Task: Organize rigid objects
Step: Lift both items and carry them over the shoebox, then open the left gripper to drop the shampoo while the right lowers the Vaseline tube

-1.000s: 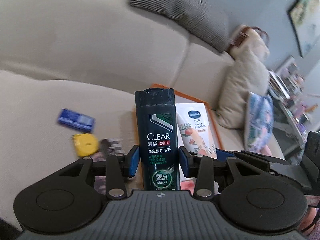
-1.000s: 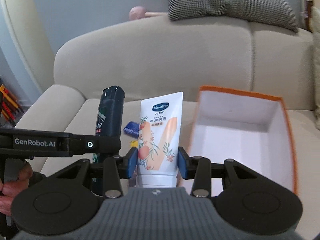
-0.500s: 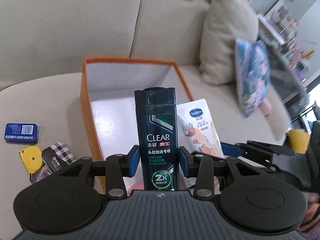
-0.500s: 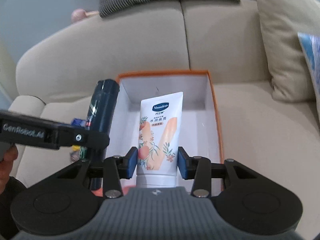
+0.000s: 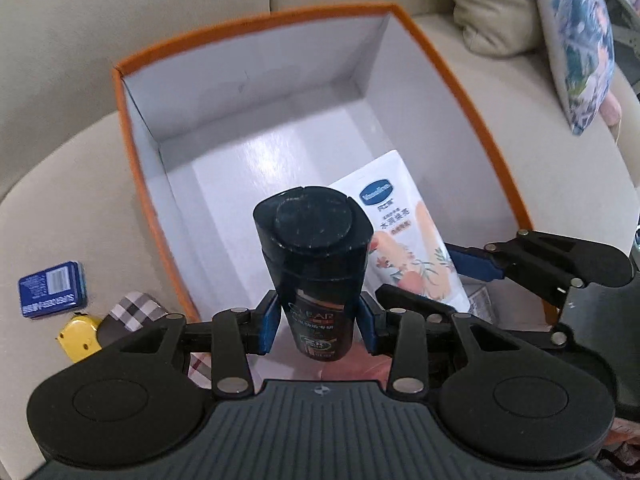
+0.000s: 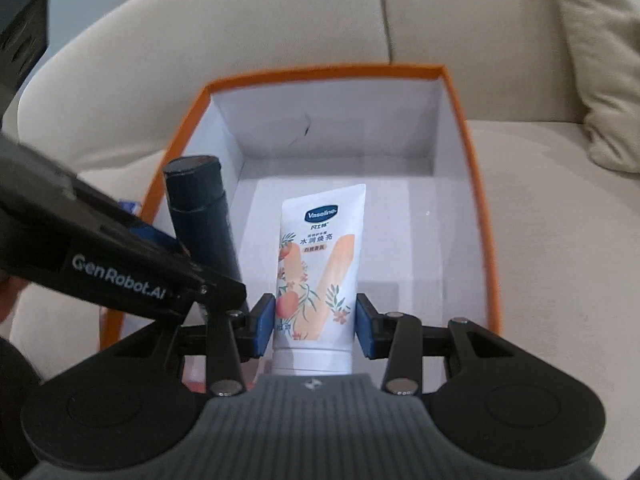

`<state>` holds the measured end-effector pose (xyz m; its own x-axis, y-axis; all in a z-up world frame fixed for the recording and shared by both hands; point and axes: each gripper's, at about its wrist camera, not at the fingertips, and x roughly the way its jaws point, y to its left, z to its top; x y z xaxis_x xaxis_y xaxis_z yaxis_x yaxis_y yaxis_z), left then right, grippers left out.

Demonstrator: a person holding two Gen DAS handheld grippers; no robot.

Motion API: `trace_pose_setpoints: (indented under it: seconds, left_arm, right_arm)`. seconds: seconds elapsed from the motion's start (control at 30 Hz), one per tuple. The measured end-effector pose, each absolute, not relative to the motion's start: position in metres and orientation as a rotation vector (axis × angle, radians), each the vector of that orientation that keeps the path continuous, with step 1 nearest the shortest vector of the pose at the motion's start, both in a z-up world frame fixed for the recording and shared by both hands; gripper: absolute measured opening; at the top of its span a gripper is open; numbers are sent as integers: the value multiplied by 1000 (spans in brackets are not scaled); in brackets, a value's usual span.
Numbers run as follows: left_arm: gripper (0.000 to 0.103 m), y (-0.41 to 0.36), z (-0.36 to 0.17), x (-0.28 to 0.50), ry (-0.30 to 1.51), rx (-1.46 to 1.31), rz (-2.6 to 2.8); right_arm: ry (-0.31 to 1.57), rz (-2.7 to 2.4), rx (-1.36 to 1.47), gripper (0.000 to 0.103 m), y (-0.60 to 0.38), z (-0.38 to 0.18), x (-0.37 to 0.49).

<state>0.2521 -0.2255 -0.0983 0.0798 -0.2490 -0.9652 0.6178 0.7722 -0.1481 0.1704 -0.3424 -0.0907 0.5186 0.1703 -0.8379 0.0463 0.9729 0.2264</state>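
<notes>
Left wrist view has the left claw (image 5: 316,326) clamped on the dark shampoo bottle (image 5: 316,252), held over the open orange box (image 5: 256,32) on the sofa (image 5: 80,12). Right claw (image 6: 316,326) is gripping the white lotion tube (image 6: 320,264) over that same box, just beside the bottle.

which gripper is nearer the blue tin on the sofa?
Left. The left gripper, holding the bottle, is over the box's side nearest the blue tin; the right gripper is further across the box.
</notes>
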Motion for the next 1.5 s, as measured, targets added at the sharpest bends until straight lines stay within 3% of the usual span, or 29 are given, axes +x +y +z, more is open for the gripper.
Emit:
trace_pose_setpoints:
  seconds: [0.27, 0.37, 0.47, 0.9, 1.33, 1.5]
  left_arm:
    - [46, -248, -105, 253, 1332, 463, -660]
    - [53, -245, -103, 257, 1338, 436, -672]
    - [58, -235, -98, 261, 1333, 366, -694]
    - [57, -148, -55, 246, 1013, -79, -600]
    - [56, -80, -70, 242, 993, -282, -451]
    - [56, -61, -80, 243, 1005, -345, -424]
  right_arm:
    - [1062, 80, 205, 44, -337, -107, 178]
    - [1074, 63, 191, 44, -334, -109, 183]
    - [1084, 49, 176, 43, -333, -115, 183]
    - [1158, -48, 166, 38, -328, -129, 203]
    - [1281, -15, 263, 39, -320, -141, 226]
    - [1221, -78, 141, 47, -306, -126, 224]
